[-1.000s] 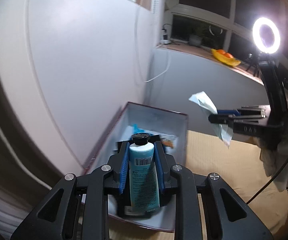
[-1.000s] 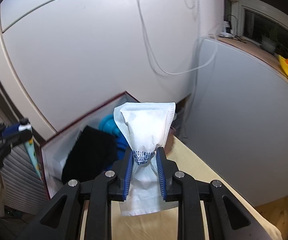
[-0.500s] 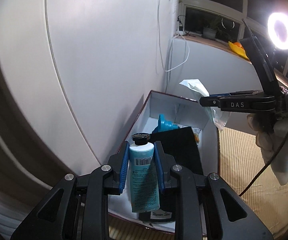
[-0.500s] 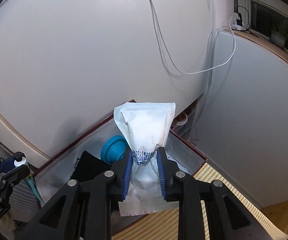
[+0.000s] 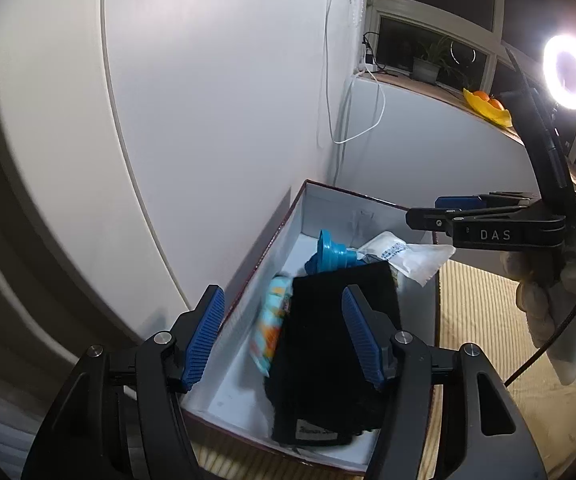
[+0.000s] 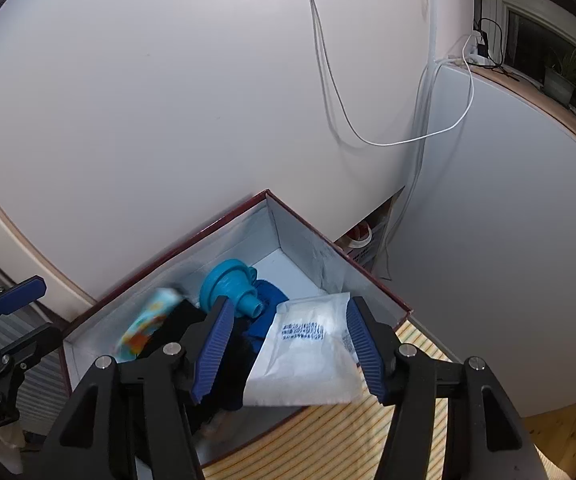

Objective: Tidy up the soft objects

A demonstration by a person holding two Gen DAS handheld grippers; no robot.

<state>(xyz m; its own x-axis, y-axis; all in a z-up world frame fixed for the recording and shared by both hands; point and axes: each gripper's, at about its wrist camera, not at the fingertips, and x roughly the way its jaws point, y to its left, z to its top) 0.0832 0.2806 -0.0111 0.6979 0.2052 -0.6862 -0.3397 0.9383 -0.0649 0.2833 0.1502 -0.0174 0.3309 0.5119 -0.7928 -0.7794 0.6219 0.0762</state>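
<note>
A maroon-rimmed box (image 5: 288,216) with a white inside stands against the wall, also in the right wrist view (image 6: 308,228). My left gripper (image 5: 284,340) hangs over it, jaws opening, nothing between the pads. Below it a light-blue and orange tube (image 5: 270,328) shows blurred inside the box, beside a black cloth (image 5: 336,352). My right gripper (image 6: 288,350) is opening too. The white packet (image 6: 308,356) lies between its pads, loose, draped over the box's near rim. A blue funnel-shaped piece (image 6: 232,288) sits deeper in the box.
White wall panels with a hanging white cable (image 6: 368,140) rise behind the box. A striped yellow mat (image 5: 488,320) lies to its right. A gloved hand (image 5: 548,304) holds the right gripper (image 5: 440,210). A ring light (image 5: 568,72) glares at the upper right.
Both grippers have opened. The tube has dropped from the left one into the box, and the white packet has fallen from the right one onto the box rim.
</note>
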